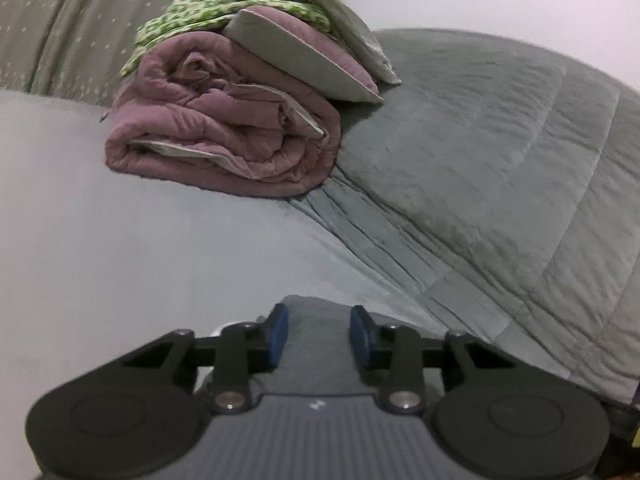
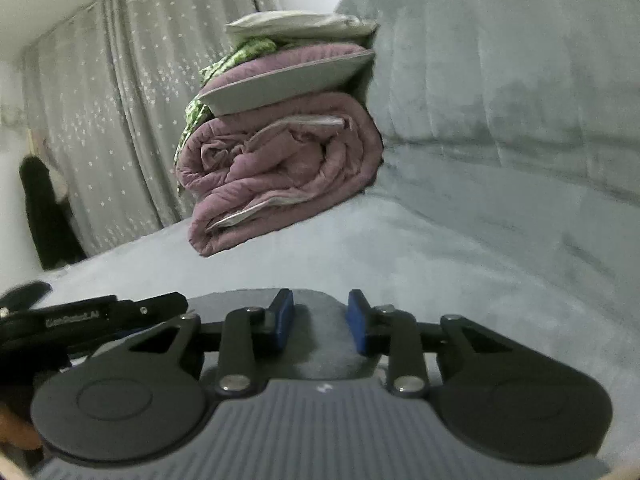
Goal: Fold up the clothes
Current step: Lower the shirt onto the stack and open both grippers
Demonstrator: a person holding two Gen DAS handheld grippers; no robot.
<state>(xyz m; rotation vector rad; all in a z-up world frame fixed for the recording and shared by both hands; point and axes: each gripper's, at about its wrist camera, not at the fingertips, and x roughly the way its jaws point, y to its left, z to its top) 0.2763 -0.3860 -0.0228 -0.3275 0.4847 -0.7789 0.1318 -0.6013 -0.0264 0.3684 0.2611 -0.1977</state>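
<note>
A grey garment point(image 1: 316, 308) lies bunched on the light grey bed sheet point(image 1: 120, 248), right at my fingertips. My left gripper point(image 1: 320, 336) has its blue pads a short way apart, and a thick fold of this cloth fills the gap from pad to pad. In the right wrist view the same grey garment point(image 2: 240, 300) humps up in front of my right gripper point(image 2: 320, 324), whose pads pinch a fold in the same way. The left tool's black frame point(image 2: 80, 314) shows close at the right gripper's left side.
A rolled mauve quilt point(image 1: 224, 140) sits further back on the bed, with a pillow point(image 1: 304, 56) and a green floral cloth point(image 1: 208, 12) on top. A grey quilted blanket point(image 1: 480, 160) covers the right side. Starred curtains point(image 2: 120, 120) and a dark hanging coat point(image 2: 44, 208) stand behind.
</note>
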